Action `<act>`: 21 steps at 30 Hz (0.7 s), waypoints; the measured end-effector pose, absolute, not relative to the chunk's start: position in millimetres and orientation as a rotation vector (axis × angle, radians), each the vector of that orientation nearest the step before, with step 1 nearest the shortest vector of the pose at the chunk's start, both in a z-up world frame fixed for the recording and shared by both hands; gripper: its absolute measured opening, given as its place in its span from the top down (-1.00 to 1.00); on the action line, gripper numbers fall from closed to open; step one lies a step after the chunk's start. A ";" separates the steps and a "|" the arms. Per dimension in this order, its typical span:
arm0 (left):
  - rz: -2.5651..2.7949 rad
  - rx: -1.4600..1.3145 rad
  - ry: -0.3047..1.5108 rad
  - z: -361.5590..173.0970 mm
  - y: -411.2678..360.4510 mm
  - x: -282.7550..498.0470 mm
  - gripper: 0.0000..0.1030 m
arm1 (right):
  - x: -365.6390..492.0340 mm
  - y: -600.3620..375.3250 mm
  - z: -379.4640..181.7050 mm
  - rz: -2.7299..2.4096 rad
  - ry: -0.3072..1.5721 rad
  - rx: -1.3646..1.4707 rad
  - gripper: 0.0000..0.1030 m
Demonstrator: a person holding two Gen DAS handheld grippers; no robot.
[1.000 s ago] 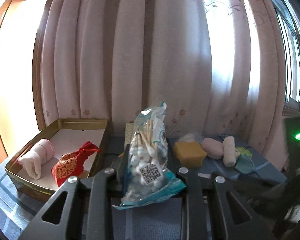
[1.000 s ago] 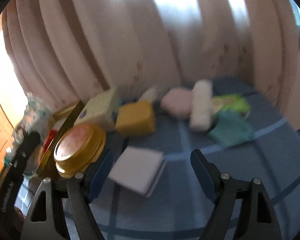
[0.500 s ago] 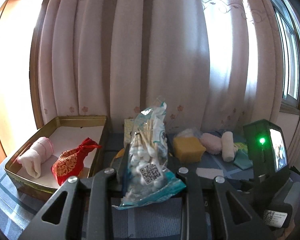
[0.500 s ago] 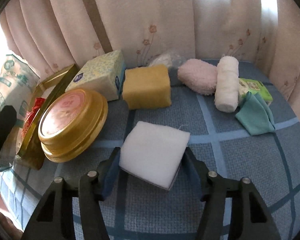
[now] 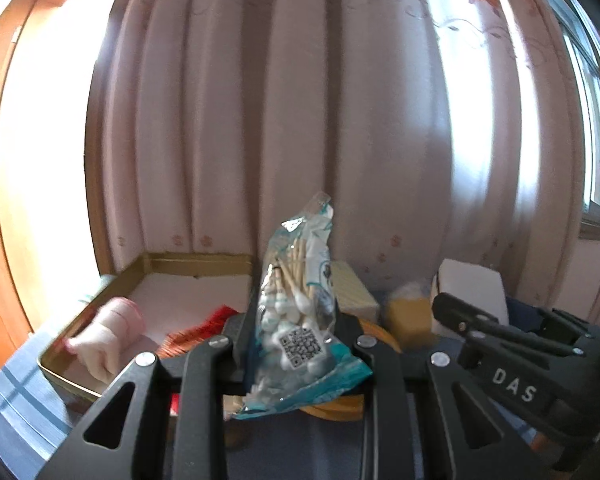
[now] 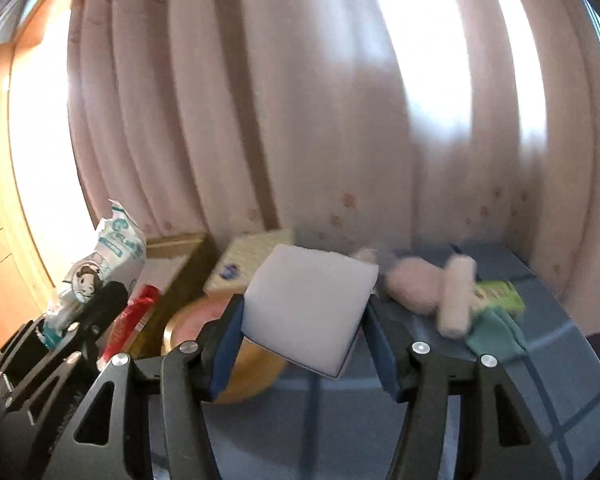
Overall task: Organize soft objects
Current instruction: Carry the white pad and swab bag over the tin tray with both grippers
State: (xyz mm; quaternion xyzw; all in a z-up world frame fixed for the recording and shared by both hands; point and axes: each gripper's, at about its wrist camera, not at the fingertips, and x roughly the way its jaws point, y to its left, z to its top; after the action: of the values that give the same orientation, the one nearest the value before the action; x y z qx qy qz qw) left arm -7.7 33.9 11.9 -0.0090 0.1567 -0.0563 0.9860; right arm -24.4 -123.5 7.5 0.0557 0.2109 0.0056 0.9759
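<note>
Soft objects are split between my 2 claws and the bench. My left claw (image 5: 296,344) is clamped tight on a clear bag of cotton swabs (image 5: 300,304), which stands upright between the fingers with its QR label facing me and its teal bottom edge hanging below them. My right claw (image 6: 302,332) has just been closing, and a white square pad (image 6: 310,310) now sits pinched between its blue pads (image 6: 224,340), tilted and lifted clear of the blue checked cloth on the bench (image 6: 540,392).

Ahead of my left claw, to the left, the gold tin tray (image 5: 112,284) holds a rolled pink towel (image 5: 108,330) and a red pouch (image 5: 204,330) side by side on its white liner. Under the white pad, partly hidden, lies a round gold tin (image 6: 220,344), with a pale tissue box (image 6: 244,264) just behind it. In the left wrist view a yellow sponge (image 5: 408,318) shows between the swab bag and my right claw.

On the right half of the bench, blurred in the right wrist view, a fluffy pink puff (image 6: 414,286) touches a cream rolled towel (image 6: 456,296), and just past that lie a green packet (image 6: 500,292) and a folded teal cloth (image 6: 496,336). A pink curtain (image 6: 300,100) hangs behind everything
</note>
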 end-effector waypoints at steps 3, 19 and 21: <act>-0.075 -0.028 0.306 13.8 52.4 -1.7 0.52 | -15.3 -104.4 13.6 0.046 0.401 0.084 -0.18; 0.110 -0.098 0.281 16.8 150.1 29.4 0.52 | 32.5 -12.9 30.3 0.187 0.375 0.053 -0.19; 0.125 -0.098 0.287 16.3 158.3 34.2 0.52 | 38.2 -2.9 29.1 0.197 0.379 0.051 -0.19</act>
State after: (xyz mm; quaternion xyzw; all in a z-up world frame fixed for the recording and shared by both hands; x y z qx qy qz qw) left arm 34.2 158.3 16.3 -0.0490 0.1427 0.0624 0.9866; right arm 38.2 -2.9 29.1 0.0254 0.1881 0.0976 0.9770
